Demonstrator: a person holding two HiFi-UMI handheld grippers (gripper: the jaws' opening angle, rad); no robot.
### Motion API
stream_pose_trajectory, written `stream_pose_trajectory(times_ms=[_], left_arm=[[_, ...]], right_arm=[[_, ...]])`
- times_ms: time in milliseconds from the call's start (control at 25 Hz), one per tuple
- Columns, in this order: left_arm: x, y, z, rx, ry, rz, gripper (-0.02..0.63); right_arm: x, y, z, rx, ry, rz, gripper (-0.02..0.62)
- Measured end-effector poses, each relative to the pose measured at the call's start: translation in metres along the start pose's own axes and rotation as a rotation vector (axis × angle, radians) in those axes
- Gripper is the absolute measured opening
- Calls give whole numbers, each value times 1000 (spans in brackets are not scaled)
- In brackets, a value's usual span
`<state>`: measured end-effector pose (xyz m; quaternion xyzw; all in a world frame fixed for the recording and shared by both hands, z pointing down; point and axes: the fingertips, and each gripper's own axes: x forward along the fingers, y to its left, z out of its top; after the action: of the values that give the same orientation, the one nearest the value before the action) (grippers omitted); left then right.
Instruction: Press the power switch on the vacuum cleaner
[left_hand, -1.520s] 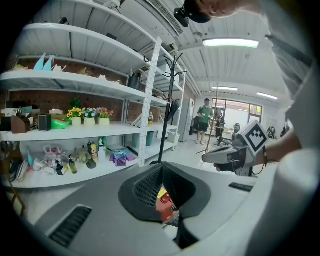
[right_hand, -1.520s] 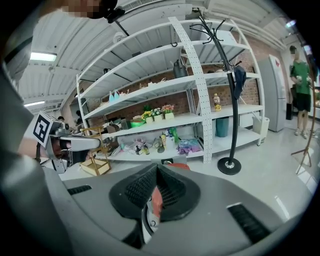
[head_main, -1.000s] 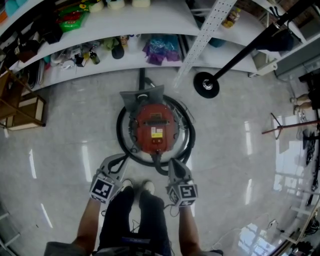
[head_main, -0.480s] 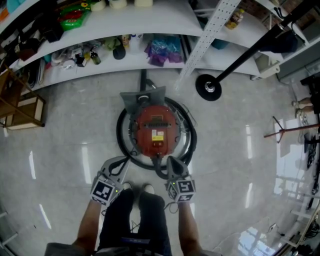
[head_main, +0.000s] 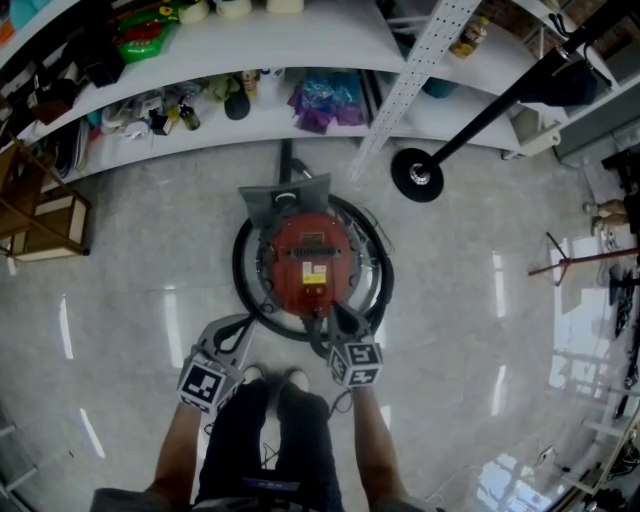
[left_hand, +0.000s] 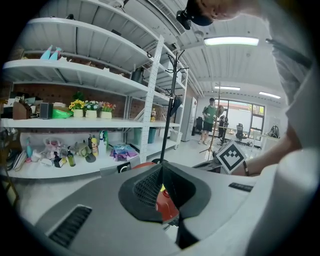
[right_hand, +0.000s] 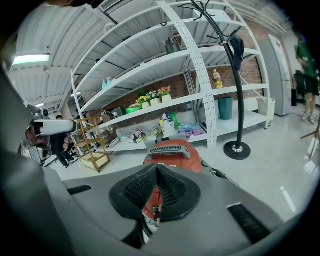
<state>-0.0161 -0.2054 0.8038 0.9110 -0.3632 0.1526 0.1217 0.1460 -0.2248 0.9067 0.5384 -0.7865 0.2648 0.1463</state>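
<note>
A red round vacuum cleaner (head_main: 308, 255) stands on the floor with its black hose (head_main: 243, 285) coiled around it and a grey handle on top. My right gripper (head_main: 331, 315) is shut, its tips at the near edge of the red body. In the right gripper view the vacuum cleaner (right_hand: 175, 152) sits just beyond the closed tips of the right gripper (right_hand: 157, 170). My left gripper (head_main: 238, 328) is shut too and hangs to the left of the hose, off the machine. The left gripper view shows the red body (left_hand: 166, 204) behind the closed tips of the left gripper (left_hand: 161, 167).
White shelving (head_main: 250, 110) with bottles and bags runs behind the vacuum. A black coat stand base (head_main: 417, 174) sits on the floor at right. A wooden rack (head_main: 45, 220) stands at left. The person's legs and shoes (head_main: 270, 376) are just behind the grippers.
My right gripper has moved forward and a little left, from beside the person's shoes up to the near edge of the vacuum. The left gripper has stayed in place.
</note>
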Motion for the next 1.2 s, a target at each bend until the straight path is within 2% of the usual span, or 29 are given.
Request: stream_pose_trajectory(times_ms=[280, 1200], left_arm=[[2, -3, -3, -10, 6, -14, 8], [1, -5, -11, -27, 11, -23, 8]], right_arm=[[17, -7, -9, 30, 11, 1, 5], [49, -15, -41, 8, 92, -7, 5]])
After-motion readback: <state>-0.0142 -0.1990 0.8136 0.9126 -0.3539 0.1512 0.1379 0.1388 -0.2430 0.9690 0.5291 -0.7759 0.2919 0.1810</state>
